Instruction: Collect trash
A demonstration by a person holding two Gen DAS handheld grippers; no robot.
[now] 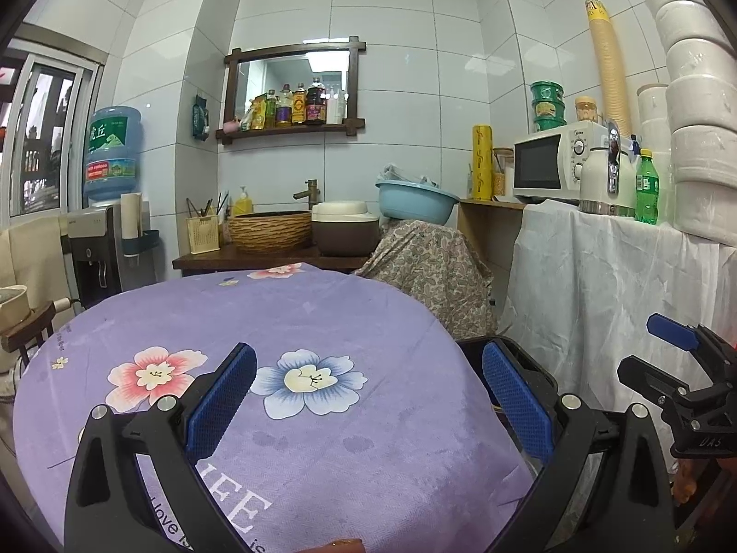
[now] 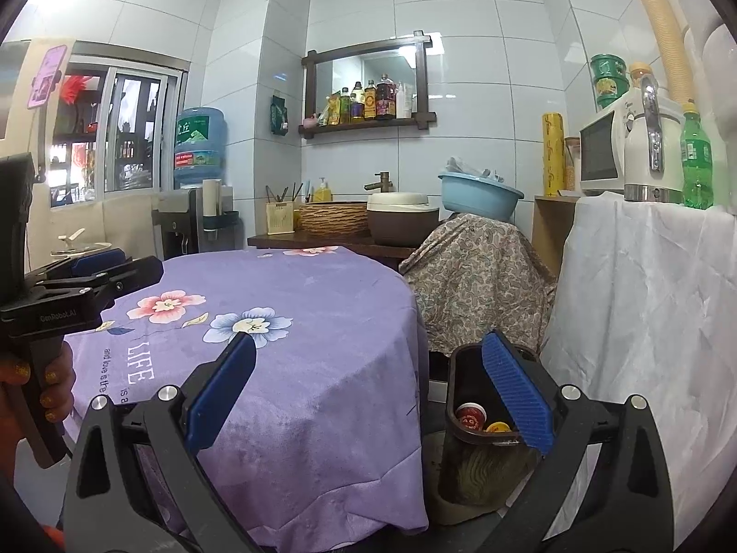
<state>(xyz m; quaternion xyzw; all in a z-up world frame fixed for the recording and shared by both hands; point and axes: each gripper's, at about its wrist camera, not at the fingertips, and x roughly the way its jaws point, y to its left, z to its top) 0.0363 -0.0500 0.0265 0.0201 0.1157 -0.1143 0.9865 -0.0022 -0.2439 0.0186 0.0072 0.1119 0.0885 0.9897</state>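
Note:
My left gripper [image 1: 368, 396] is open above a round table [image 1: 322, 313] covered in purple flowered cloth, with nothing between its blue pads. My right gripper [image 2: 368, 391] is also open and empty, over the table's right edge. On the floor right of the table stands a dark brown trash bin [image 2: 450, 382]; my right finger partly covers its mouth. Inside it lie a red-topped cup [image 2: 470, 414] and a yellow item [image 2: 497, 427]. The left wrist view shows the bin's rim [image 1: 470, 345] and the right gripper [image 1: 654, 350] at the far right. A hand holds the left gripper [image 2: 119, 267].
Behind the table, a wooden counter holds a woven basin [image 1: 271, 230], a brown pot [image 1: 343, 230] and a blue bowl [image 1: 414, 202] on a patterned cover. A white-draped shelf [image 2: 645, 299] at the right carries a microwave, kettle and green bottle. A water dispenser [image 1: 106, 239] stands at the left.

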